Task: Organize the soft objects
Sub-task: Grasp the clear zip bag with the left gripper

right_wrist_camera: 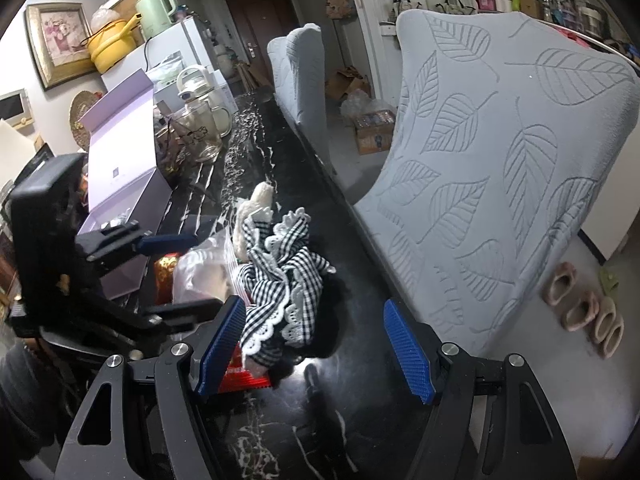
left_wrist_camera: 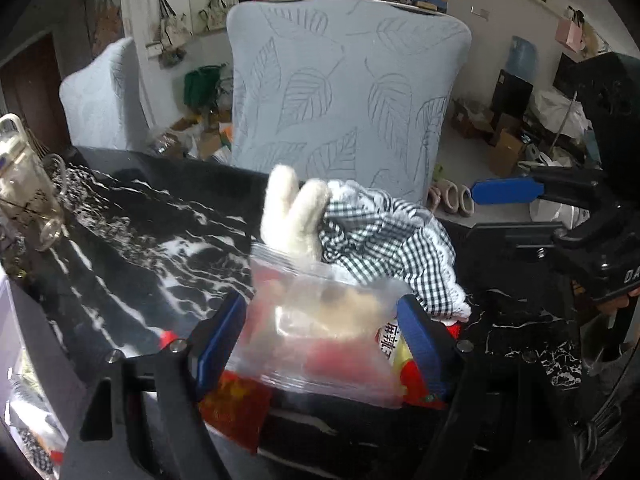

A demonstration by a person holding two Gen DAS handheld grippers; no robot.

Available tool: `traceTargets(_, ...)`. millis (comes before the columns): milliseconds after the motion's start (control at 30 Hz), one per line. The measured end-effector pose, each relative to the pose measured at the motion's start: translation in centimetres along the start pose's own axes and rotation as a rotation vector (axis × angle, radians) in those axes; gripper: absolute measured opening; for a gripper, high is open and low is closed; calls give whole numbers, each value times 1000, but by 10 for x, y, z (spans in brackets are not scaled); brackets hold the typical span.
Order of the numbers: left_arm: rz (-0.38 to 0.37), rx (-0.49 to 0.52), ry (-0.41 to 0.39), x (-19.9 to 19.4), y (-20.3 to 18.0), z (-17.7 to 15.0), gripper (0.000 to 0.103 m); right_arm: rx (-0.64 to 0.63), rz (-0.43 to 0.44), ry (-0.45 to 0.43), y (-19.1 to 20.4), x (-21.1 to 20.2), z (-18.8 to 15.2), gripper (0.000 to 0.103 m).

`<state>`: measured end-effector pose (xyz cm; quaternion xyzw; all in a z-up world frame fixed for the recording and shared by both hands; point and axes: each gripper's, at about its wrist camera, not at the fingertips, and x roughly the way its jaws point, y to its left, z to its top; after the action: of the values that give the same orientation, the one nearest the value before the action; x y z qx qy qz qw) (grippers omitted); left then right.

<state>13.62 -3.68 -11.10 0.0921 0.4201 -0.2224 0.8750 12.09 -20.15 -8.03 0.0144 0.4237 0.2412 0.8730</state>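
Note:
A clear zip bag with a tan soft thing inside sits between the blue pads of my left gripper, whose jaws stand wide on either side of it. Behind it a white plush toy in a black-and-white checked dress lies on the black marble table. Red snack packets lie under the bag. In the right wrist view the plush and dress lie ahead-left of my open, empty right gripper. The bag also shows in that view.
Two chairs with grey leaf-print covers stand along the table's far edge. A lilac box, glass jugs and a kettle crowd the table's left end. Slippers lie on the floor.

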Motion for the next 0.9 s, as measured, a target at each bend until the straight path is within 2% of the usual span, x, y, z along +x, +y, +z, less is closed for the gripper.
traceTargets(167,2,43,4,7,-3,-1,78,4,2,10,-5,6,0,72)
traceTargets(200,0,52,13,10,-4,-2,75,7,5,13,-6,7,0,72)
traceTargets(233,3,56,17,11,-6,-4,66,9,6,15,-6,8,0,72)
traceTargets(300,15,58,1,9,-8,-4,63,9,8,20,-6,10,0,72)
traceTargets(400,4,7,-14,-1,-5,-5,59,10,12,25,-7,12,0,72)
traceTargets(633,84,-63,-96,-53,-2,-12,59,9,36,18,-1,11,4,72)
traceTargets(900,168,-167,-99,-99,0,-42,59,-73,88,-20,34,-4,1,72)
